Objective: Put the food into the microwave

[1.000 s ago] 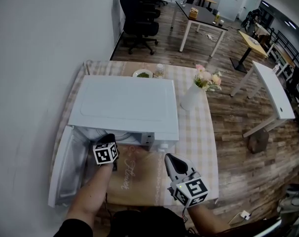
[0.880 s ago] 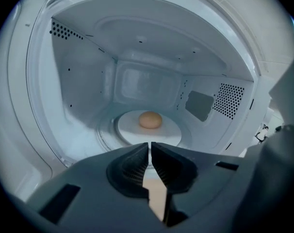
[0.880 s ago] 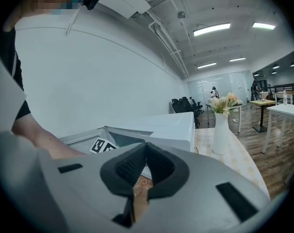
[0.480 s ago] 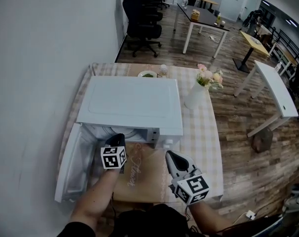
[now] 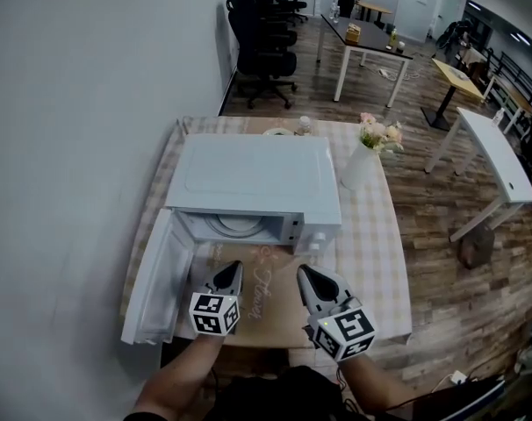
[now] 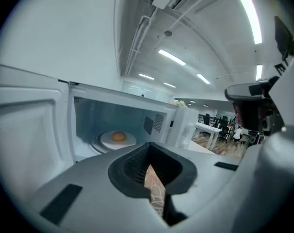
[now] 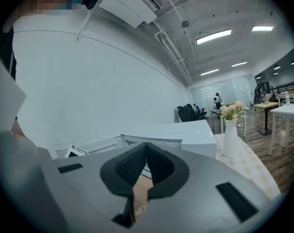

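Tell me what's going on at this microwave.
A person holds a gripper in each hand in front of the microwave, whose door hangs open at the left. A plate of food already sits inside. The left gripper and right gripper are both shut and empty, above the brown mat.

Unresolved on my side: the microwave (image 5: 253,178) roof hides most of the plate (image 5: 235,228) in the head view, the orange food (image 6: 118,136) is too small to identify, the bottle (image 5: 303,124) behind is half covered, and my forearms (image 5: 178,380) are cut by the bottom edge.
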